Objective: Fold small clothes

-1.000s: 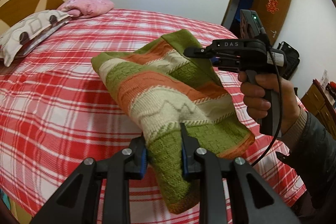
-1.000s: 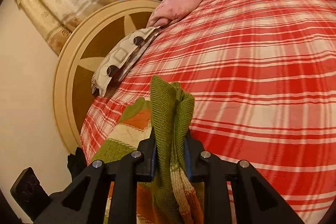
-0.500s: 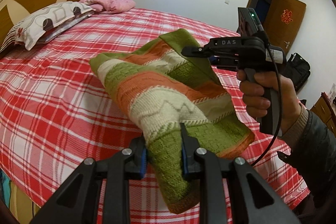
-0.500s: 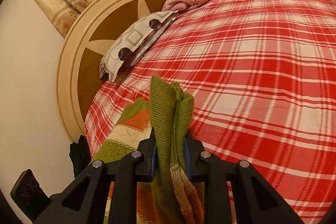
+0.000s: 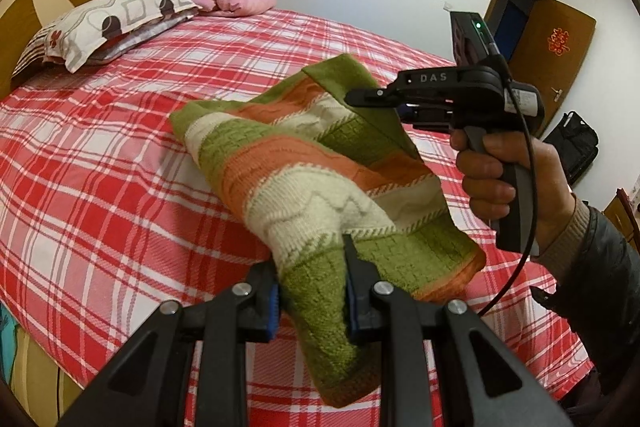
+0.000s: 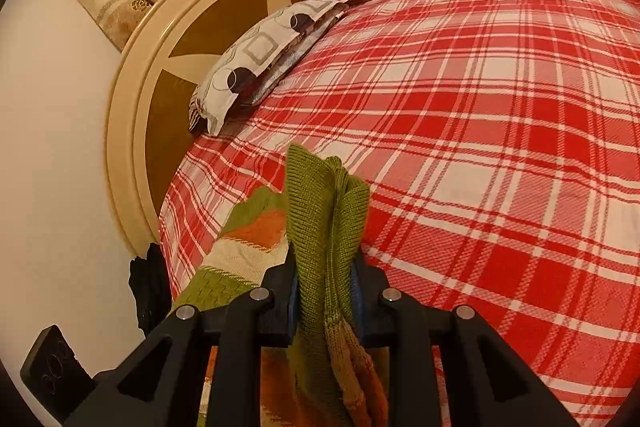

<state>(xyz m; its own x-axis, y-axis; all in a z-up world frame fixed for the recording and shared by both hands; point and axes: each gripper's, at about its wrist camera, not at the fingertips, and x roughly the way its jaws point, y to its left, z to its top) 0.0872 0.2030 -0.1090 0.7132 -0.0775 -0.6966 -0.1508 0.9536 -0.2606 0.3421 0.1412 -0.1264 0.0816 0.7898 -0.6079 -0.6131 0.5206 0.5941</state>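
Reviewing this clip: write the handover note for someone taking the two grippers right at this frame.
Left gripper: shut on the green hem end of the striped knit garment.
Right gripper: shut on a bunched green edge at the garment's other end.
Position: the garment is stretched between the two grippers, already doubled over, with its middle sagging toward the red plaid bedspread; whether it touches the bed cannot be told. Two pillows lie at the headboard, apart from it.
Done: garment picked up and at least one fold made.
Left: probably lay it flat on the bed, finish folding, release both grippers.
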